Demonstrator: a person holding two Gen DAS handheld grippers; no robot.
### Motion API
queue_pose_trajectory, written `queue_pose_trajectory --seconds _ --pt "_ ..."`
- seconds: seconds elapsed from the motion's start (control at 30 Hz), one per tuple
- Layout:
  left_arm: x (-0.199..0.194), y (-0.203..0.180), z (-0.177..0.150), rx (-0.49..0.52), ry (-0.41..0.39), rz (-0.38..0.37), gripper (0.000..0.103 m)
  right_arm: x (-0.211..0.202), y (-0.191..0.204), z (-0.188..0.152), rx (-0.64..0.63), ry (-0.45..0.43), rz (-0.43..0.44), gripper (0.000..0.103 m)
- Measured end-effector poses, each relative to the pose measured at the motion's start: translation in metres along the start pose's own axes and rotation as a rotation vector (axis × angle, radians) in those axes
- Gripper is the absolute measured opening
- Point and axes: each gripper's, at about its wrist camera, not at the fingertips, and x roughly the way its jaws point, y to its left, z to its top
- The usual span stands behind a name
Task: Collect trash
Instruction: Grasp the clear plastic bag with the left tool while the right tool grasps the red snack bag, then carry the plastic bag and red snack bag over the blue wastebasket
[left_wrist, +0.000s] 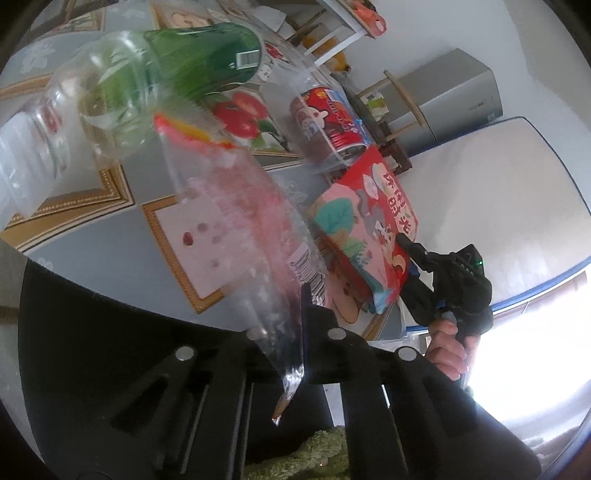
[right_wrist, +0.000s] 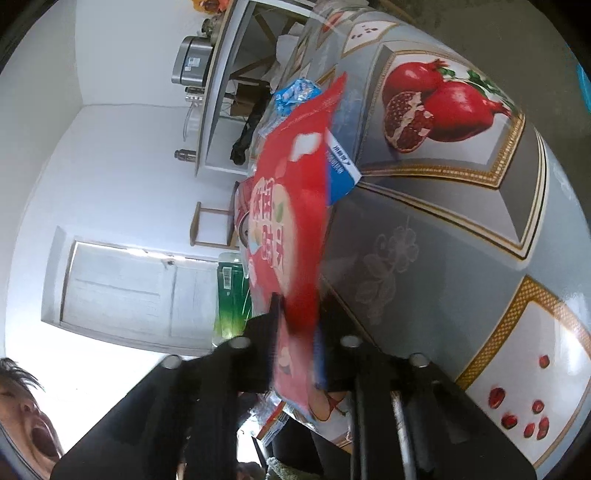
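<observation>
My left gripper (left_wrist: 291, 317) is shut on a clear plastic wrapper (left_wrist: 236, 206) with pink print and a barcode, held up above the table. My right gripper (right_wrist: 295, 332) is shut on a red snack bag (right_wrist: 284, 221) with white characters; the bag also shows in the left wrist view (left_wrist: 365, 229), with the right gripper (left_wrist: 410, 254) at its lower edge. A clear plastic bottle (left_wrist: 85, 107), a green bottle (left_wrist: 207, 55) and a red can (left_wrist: 325, 118) lie on the table.
The table (right_wrist: 461, 240) has a grey cloth with pomegranate pictures. A blue-and-white carton (right_wrist: 340, 166) and a blue wrapper (right_wrist: 295, 92) lie behind the red bag. A white mattress (left_wrist: 498, 206) and a grey cabinet (left_wrist: 454, 96) stand beyond the table.
</observation>
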Motion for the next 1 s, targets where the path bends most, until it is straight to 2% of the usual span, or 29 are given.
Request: queue_pose_trajectory --seconds 0.13,0.17,0.47,0.83,1.0 --pt "-0.005 -0.011 -0.002 0.055 -0.019 -0.002 0.000 -0.014 0.016 0.001 -0.040 -0.050 -0.015 0.006" --pt "-0.007 -0.013 -0.003 0.071 -0.025 -0.002 0.000 -0.017 0.019 0.000 -0.049 -0.060 -0.018 0.003" --pt "-0.029 -0.043 -0.002 0.222 -0.105 -0.017 0.000 -0.052 0.050 -0.001 -0.102 -0.149 -0.007 0.002" --pt "-0.049 -0.063 0.006 0.328 -0.180 -0.004 0.000 -0.088 0.082 -0.005 -0.154 -0.250 0.030 0.002" --pt "-0.049 -0.080 0.007 0.364 -0.196 0.015 0.000 -0.110 0.083 -0.014 -0.162 -0.295 0.042 0.002"
